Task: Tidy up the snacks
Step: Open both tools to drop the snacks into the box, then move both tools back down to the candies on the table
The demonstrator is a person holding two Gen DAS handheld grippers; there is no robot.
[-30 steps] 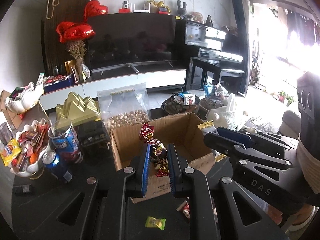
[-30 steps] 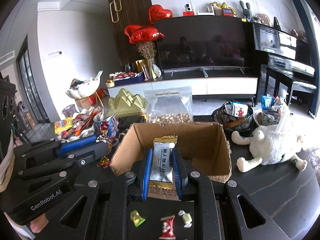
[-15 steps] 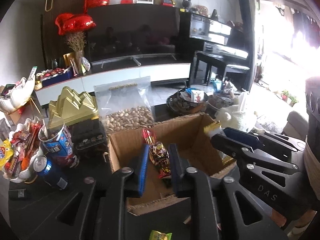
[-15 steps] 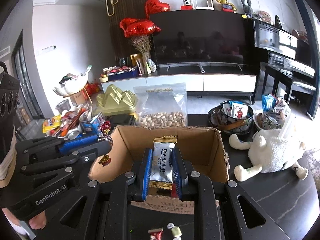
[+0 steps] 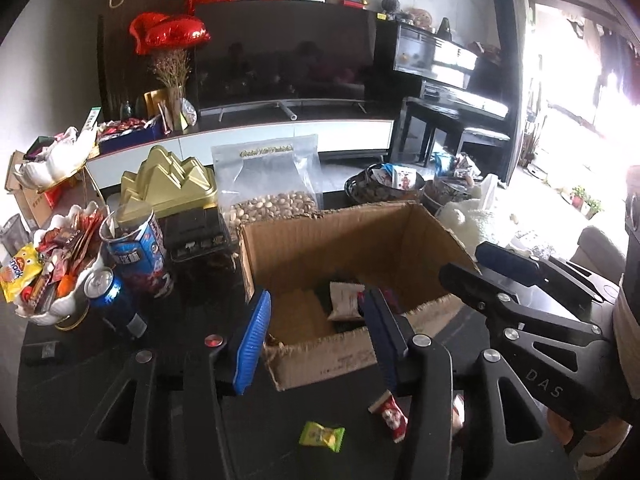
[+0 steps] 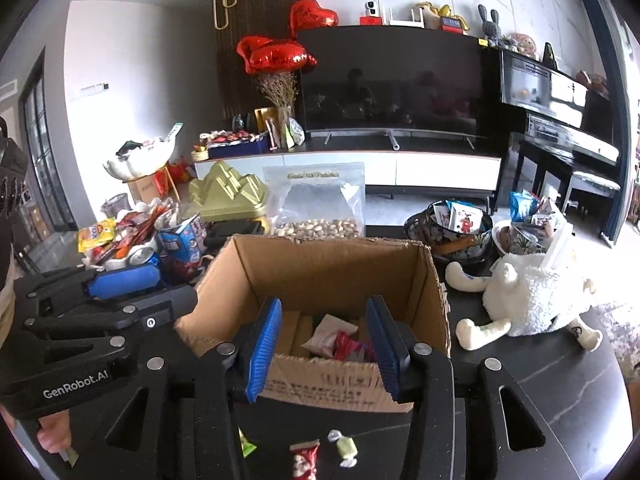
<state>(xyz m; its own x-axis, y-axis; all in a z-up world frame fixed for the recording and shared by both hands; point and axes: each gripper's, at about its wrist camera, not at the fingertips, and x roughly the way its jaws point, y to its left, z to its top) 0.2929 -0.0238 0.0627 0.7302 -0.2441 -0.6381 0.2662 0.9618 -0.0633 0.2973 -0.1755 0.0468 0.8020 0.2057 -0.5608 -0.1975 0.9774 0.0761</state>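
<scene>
While both tongs hang wide open w/ nothing held, left tongs (image 5: 318,334) & right tongs (image 6: 326,346) sit over the cardboard box (image 6: 320,264); snack packets (image 6: 340,340) lie inside, loose candies (image 5: 322,436) on worktop (image 6: 560,380) nearby.

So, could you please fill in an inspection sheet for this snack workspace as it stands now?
Surface: dark table, crowded at the back.
Job's things: open cardboard box holding a white packet and red wrappers; loose candies in front of it, a green one, a red one and a pale one.
Clutter: pistachio bag, gold tin, blue can, snack bowls, plush sheep.
Grippers: left gripper open and empty over the box; right gripper open and empty over the box.
Cables: nothing seen.
Surroundings: TV, piano, red heart balloons.
</scene>
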